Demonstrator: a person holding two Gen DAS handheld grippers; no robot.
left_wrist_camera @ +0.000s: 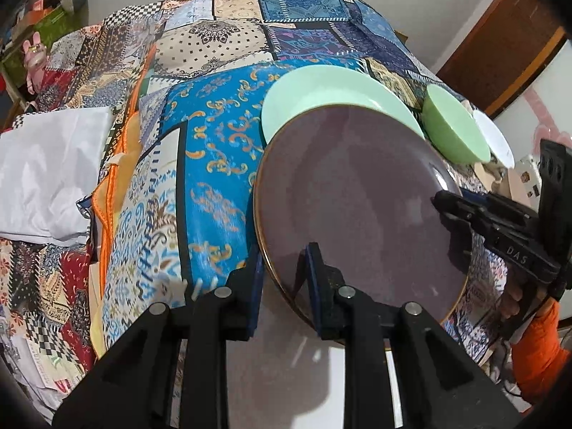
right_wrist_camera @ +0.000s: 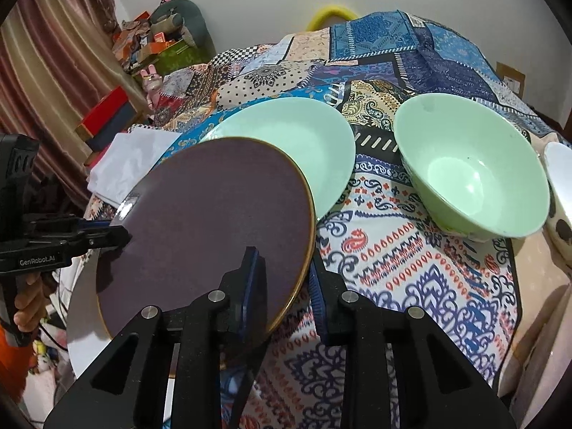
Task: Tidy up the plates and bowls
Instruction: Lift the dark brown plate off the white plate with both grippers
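Observation:
A dark purple plate (left_wrist_camera: pixel 357 200) with a gold rim is held tilted above the table by both grippers. My left gripper (left_wrist_camera: pixel 286 279) is shut on its near left rim. My right gripper (right_wrist_camera: pixel 286 275) is shut on its near right rim (right_wrist_camera: pixel 300 250); the right gripper also shows at the plate's far side in the left wrist view (left_wrist_camera: pixel 447 203). A pale green plate (right_wrist_camera: pixel 296 143) lies flat behind it, partly covered. A green bowl (right_wrist_camera: pixel 472 168) stands upright to the right. A white bowl (right_wrist_camera: pixel 561 186) sits at the far right edge.
A patchwork cloth (right_wrist_camera: pixel 393 250) covers the table. A white round surface (left_wrist_camera: pixel 286 357) lies below the purple plate at the near edge. Folded white fabric (left_wrist_camera: pixel 50 171) lies at the left. Boxes and toys (right_wrist_camera: pixel 153 46) sit beyond the table at the left.

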